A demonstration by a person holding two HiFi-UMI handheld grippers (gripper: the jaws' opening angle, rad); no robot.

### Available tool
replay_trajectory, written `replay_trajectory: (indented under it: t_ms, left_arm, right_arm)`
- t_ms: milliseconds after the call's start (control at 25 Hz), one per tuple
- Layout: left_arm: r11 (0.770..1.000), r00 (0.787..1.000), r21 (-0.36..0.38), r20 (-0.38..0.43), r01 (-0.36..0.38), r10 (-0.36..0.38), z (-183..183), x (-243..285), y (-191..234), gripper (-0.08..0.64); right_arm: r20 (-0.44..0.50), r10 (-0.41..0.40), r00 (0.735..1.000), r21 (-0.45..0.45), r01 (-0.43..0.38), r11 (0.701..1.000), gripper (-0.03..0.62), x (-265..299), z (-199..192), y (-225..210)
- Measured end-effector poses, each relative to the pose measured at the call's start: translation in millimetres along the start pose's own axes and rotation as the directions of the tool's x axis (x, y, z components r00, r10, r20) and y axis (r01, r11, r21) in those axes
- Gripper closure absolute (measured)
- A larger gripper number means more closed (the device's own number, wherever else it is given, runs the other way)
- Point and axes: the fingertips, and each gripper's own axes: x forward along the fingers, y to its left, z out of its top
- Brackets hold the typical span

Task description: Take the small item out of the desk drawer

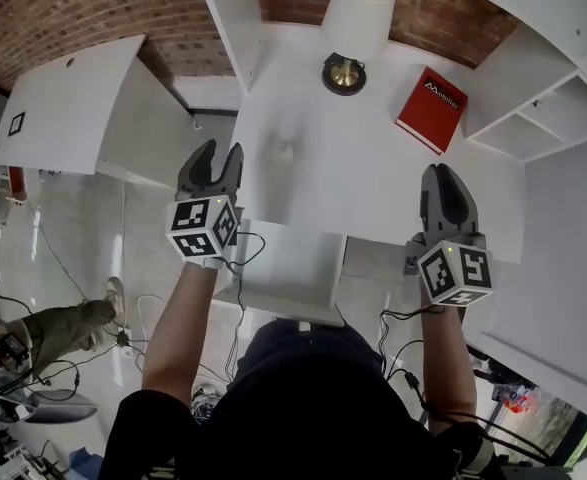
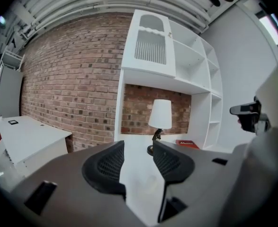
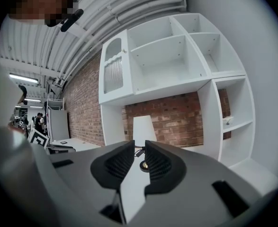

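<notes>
Brick-walled room, white desk, left gripper at its front-left corner, jaws apart and empty, open drawer under the front edge, faint small item on the desktop, lamp, red book at the back, right gripper front-right, jaws narrowly apart, empty.

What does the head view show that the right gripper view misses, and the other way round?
Only the head view: the red book on the desk, and the drawer pulled out below the desk's edge. Only the right gripper view: the ribbed cupboard door high up and the ceiling pipes. Both: the lamp, the brick wall and the right gripper, its fingers slightly apart with nothing between them.
</notes>
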Motion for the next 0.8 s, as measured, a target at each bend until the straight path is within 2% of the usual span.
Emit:
replay_trajectory:
  t_ms: [80, 280, 520, 800]
  left_arm:
    - [1.0, 1.0, -0.003, 0.03, 0.003, -0.003, 15, -15, 0, 0.373]
    - [0.999, 0.995, 0.044, 0.103, -0.001, -0.003, 56, -52, -1, 0.373]
    - [0.998, 0.98, 0.061, 0.201, -0.003, -0.009, 101, -89, -3, 0.374]
    - [0.997, 0.963, 0.076, 0.267, -0.001, -0.019, 130, -120, -4, 0.373]
  right_arm:
    - [0.012, 0.007, 1.0, -0.008, -0.006, 1.0, 0.526, -4, 8, 8]
    - [0.046, 0.02, 0.999, -0.044, -0.018, 0.999, 0.523, -14, 29, 27]
    - [0.103, 0.034, 0.994, -0.073, -0.027, 0.997, 0.538, -24, 59, 47]
    - [0.155, 0.065, 0.986, -0.116, -0.047, 0.992, 0.54, -38, 85, 72]
